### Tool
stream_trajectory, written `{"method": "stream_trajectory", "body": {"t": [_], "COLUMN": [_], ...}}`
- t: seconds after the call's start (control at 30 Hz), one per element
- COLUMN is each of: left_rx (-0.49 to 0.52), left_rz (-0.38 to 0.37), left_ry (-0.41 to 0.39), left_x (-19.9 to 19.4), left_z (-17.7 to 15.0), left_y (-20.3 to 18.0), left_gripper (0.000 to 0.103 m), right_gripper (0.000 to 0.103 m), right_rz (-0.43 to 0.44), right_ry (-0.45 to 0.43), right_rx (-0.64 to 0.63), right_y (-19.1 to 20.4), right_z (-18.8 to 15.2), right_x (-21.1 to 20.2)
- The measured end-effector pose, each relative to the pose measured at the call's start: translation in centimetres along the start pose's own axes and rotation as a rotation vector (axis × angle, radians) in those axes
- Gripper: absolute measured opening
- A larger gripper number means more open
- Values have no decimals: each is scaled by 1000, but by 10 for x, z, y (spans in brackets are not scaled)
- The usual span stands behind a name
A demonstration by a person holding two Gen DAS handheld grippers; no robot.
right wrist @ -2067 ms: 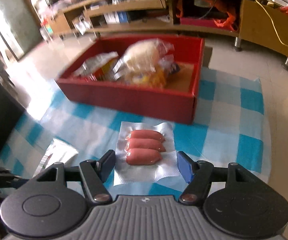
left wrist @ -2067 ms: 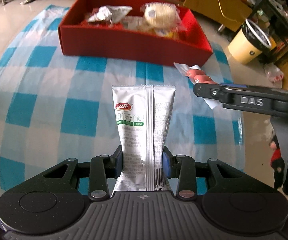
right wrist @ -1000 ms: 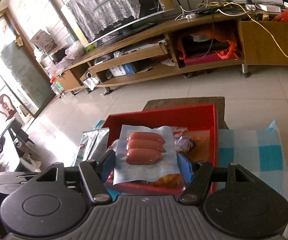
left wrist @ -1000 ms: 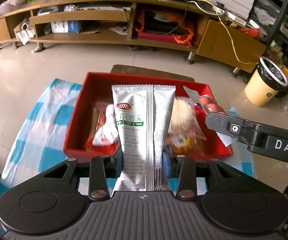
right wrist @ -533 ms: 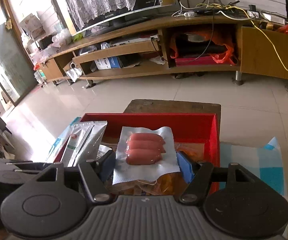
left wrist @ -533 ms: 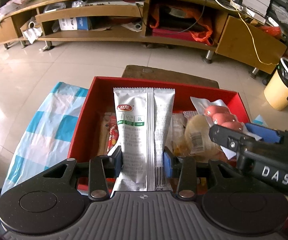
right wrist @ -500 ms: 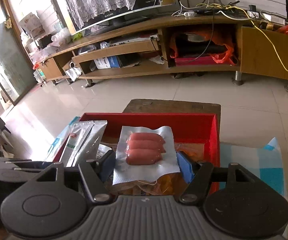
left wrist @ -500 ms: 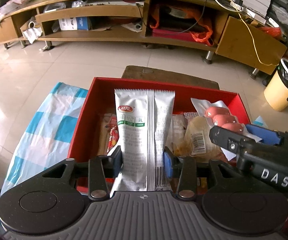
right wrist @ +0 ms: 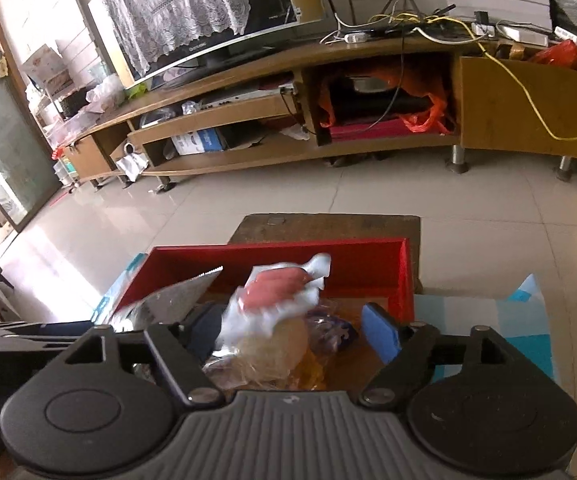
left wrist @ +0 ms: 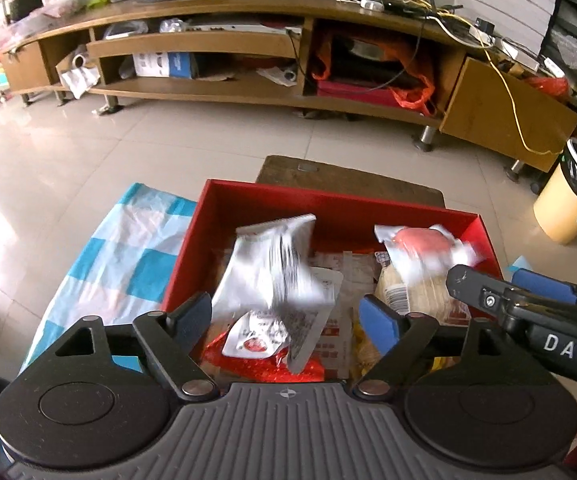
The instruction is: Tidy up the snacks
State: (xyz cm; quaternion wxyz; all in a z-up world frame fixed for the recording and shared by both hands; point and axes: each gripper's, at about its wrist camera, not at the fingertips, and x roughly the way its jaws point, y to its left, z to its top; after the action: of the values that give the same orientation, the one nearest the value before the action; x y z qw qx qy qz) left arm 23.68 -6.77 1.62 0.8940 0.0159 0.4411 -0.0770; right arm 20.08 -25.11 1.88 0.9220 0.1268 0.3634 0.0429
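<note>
Over the red box [left wrist: 328,208] on the checked tabletop, both claws have just been spread. The silver packet [left wrist: 272,264] is seen blurred, free between the left claw [left wrist: 286,312] pads. The sausage pack [right wrist: 276,296], smeared too, is caught loose ahead of the right claw [right wrist: 294,330].

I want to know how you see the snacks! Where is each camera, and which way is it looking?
Left wrist view: sits on the left tool, looks down into the red box; its own open fingers and the right tool show.
Right wrist view: sits on the right tool, looks into the same box from the right; its own open fingers show.
Both share the box, the blurred silver snack packet and sausage pack, and the TV stand.
</note>
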Motion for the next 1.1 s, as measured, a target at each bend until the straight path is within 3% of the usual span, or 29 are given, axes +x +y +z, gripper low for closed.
{"method": "stream_trajectory", "body": {"t": [0.17,0.47,0.8,1.1], "left_rx": [15,-16,0,7], "left_rz": [44,52,58,63], "left_ry": [0,31,39,34], "left_x": [-4,-14,-37,-61], "left_z": [-7,-25,-64,-96], "left_y": [2,9,9,11], "left_gripper": [86,88,92,97], "right_gripper": [76,77,78,78], "right_rz": [-8,-37,-51,-49], "right_ry": [6,14,90,89], "right_rx": [-3,-4,19,45], "right_y": [4,10,13,15], "right_z": [-3,-15,-55,-83], "right_x": [-2,-21,-42,-73]}}
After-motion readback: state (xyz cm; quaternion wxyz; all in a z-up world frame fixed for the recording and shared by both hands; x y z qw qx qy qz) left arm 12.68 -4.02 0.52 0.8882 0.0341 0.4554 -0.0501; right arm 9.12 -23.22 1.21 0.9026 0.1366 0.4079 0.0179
